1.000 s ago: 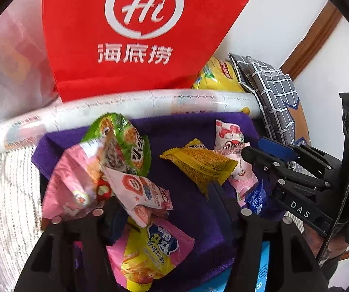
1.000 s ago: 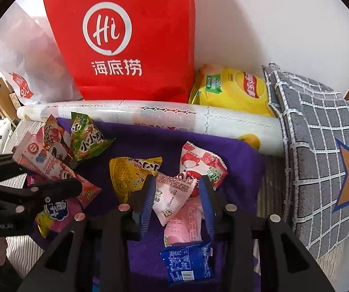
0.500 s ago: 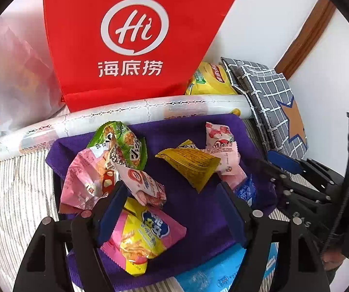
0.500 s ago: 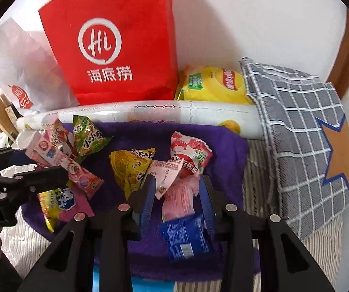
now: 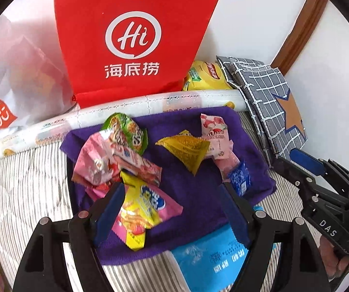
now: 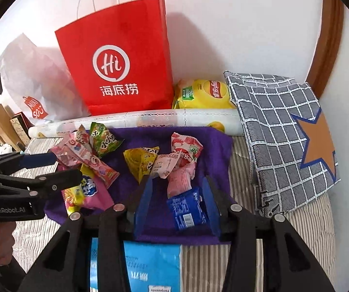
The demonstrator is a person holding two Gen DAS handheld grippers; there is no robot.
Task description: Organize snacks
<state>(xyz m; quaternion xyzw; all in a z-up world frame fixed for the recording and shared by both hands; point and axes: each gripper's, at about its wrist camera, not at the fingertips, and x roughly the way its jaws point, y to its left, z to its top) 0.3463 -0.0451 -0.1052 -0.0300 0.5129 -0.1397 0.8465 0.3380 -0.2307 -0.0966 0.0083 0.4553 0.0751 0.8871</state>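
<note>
two claws (image 5: 169,209), one red bag (image 6: 125,56)

Snack packets (image 5: 147,202) are thin plastic film, glossy and crinkled, lying on a purple cloth (image 5: 198,194) of matt, fleecy weave; bedspread (image 5: 28,194) beneath is striped quilted fabric, matt. Red bag (image 6: 120,56) is matt paper with creases; white bag (image 6: 28,73) translucent plastic; chip bag (image 6: 203,95) shiny foil-like film. Cushion (image 6: 283,133) is woven checked cloth; door frame (image 6: 327,36) varnished wood; left claw (image 5: 172,209) matt black plastic, blue pads.
</note>
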